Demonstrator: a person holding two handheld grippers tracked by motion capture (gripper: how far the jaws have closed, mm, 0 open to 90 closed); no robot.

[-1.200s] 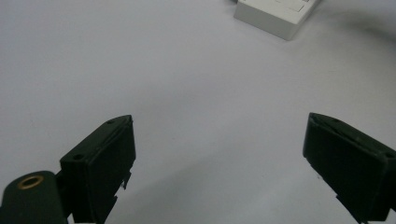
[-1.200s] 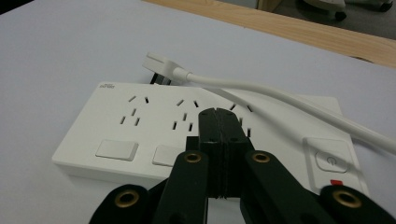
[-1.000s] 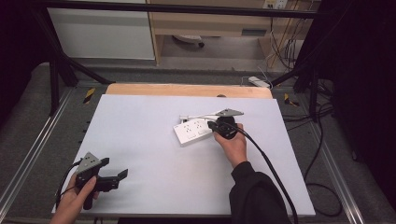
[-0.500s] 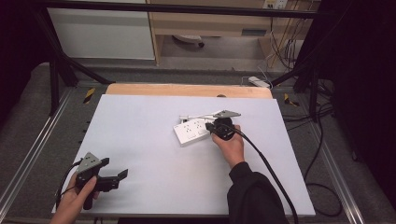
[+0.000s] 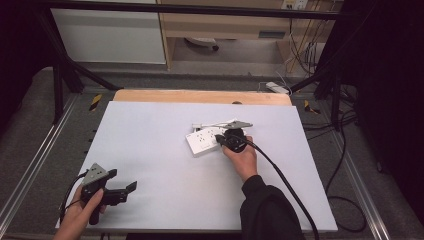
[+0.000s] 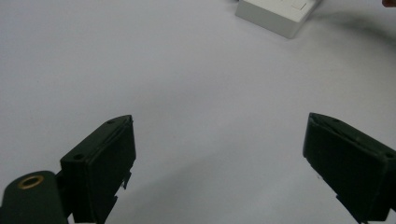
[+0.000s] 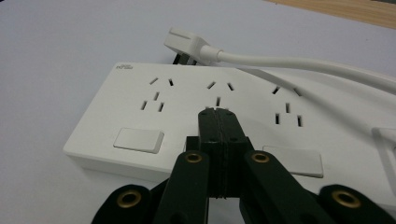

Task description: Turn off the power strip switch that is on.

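A white power strip (image 5: 201,143) (image 7: 154,107) with three sockets and rocker switches lies flat at the middle of the white table (image 5: 150,145). Behind it lies a white plug (image 7: 186,43) with its cable (image 5: 212,124). My right gripper (image 5: 221,141) (image 7: 218,114) is shut with nothing between the jaws; its tips sit over the strip's face just below the middle socket and hide the middle switch. My left gripper (image 5: 122,180) (image 6: 219,123) stands open at the near left corner, low over bare table, with a corner of the strip (image 6: 275,14) far ahead of it.
A wooden board (image 5: 200,96) runs along the table's far edge. Black cables (image 5: 345,150) trail over the floor at the right, and another white power strip (image 5: 276,87) lies on the floor behind. Metal rails (image 5: 30,170) flank the table.
The right gripper has crept slightly left and nearer over the power strip. The left gripper has stayed put.
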